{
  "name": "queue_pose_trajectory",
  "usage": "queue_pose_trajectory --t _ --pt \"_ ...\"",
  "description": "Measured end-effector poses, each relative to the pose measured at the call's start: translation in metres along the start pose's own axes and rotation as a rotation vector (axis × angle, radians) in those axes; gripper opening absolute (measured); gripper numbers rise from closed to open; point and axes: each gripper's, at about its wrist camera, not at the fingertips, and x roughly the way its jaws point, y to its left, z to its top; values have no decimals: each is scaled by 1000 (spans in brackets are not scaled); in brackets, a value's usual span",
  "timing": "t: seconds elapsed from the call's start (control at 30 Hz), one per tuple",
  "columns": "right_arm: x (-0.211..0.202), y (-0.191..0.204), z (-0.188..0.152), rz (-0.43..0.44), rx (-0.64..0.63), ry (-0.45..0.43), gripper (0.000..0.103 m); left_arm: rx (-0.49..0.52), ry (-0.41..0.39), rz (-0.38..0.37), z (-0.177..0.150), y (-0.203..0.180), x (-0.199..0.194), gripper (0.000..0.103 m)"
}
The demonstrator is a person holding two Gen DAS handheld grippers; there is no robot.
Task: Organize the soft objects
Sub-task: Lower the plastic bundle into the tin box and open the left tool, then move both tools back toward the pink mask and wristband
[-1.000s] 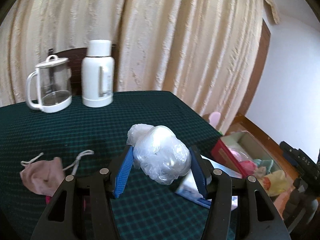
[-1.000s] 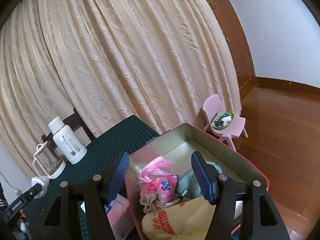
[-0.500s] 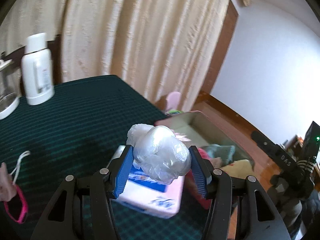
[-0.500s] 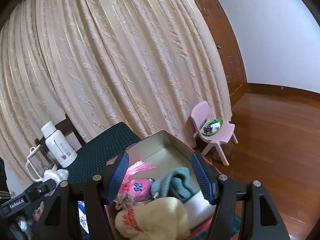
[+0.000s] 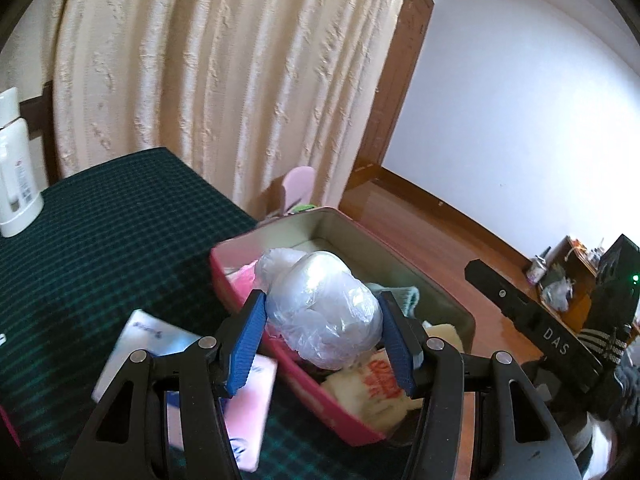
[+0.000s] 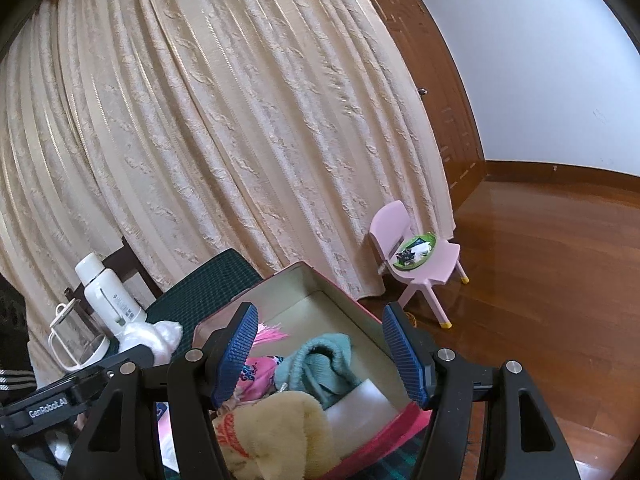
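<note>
Left gripper (image 5: 322, 330): I pinched the plastic bundle (image 5: 320, 308) over the pink box (image 5: 280, 352) — lower first, then release.
Right gripper (image 6: 320, 350): spread, empty.

Left tool (image 5: 324, 332) clamped, tilted downward — right tool (image 6: 320, 350) agape, empty.

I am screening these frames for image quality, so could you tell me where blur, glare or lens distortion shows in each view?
Left wrist view: the tissue pack and tablecloth are motion-smeared, the bagged bundle in the left gripper stays sharp, and the white wall is overexposed. Right wrist view: sharp throughout, fisheye bends the curtain, and the wooden floor shows sheen.
</note>
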Motion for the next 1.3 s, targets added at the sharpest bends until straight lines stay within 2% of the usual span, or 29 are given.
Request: queue_pose_trajectory --t 0.17,0.23,0.37,0.57,0.73,1.3 --pt "-1 -7 -1 -2 16 -2 68 -17 1 -74 1 -5 14 61" --pt "-1 -9 -1 -4 23 -2 68 -22 3 -90 2 -7 18 77" --pt "-1 -13 0 -6 31 -1 68 -80 1 -110 0 2 19 79" --pt "1 -15 -1 4 36 7 68 -103 -9 -51 -5 12 13 79" --pt "2 -11 -3 18 22 15 68 -82 -5 21 -8 14 7 79" --pt "2 23 -12 83 -51 33 69 -129 -30 148 -23 51 -36 79"
